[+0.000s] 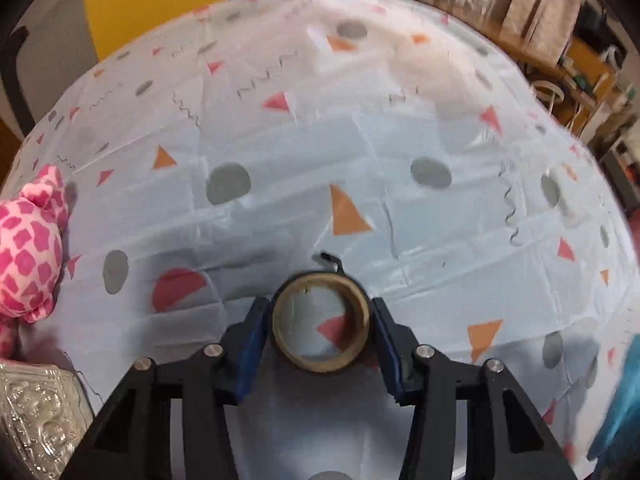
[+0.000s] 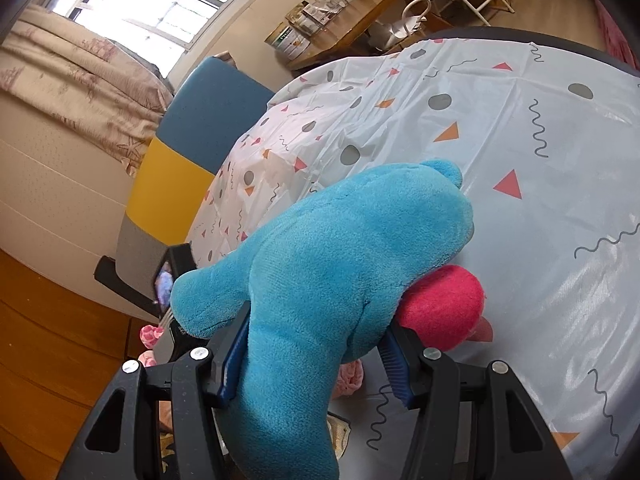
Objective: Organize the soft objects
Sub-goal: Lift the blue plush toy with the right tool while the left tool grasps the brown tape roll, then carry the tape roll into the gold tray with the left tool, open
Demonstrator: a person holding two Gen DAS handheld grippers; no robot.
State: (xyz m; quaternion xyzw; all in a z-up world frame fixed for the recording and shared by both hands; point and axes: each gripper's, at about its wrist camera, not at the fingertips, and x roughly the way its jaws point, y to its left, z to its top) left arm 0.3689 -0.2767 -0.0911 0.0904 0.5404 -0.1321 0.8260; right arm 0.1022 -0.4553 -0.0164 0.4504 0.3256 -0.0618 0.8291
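Left gripper point(image 1: 320, 322), bottom centre of the left wrist view: black arms, blue pads point(image 1: 252, 344), jaws drawn in around a roll of tape point(image 1: 320, 320) with a brown cardboard core and dark outer wrap, lying flat on the tablecloth point(image 1: 280, 128). Pads sit at the roll's two sides; whether they press it, cannot tell. A loose dark tape end curls off the roll's far edge. Cloth is pale blue plastic, creased, printed with grey dots, orange and pink triangles, squiggles. Pink-and-white checked plush toy point(image 1: 28, 248) at the left edge, lying on the cloth; clear embossed plastic tray point(image 1: 36, 416) at lower left. Right wrist view: right gripper point(image 2: 312, 352) pinches a turquoise plush toy point(image 2: 340, 248) by its narrow middle, pile fuzzy, body rounded, one limb sticking out to the left. A magenta plush part point(image 2: 444, 304) lies under it at centre right, touching the tablecloth point(image 2: 540, 240). Wooden floor point(image 2: 48, 328) at lower left.
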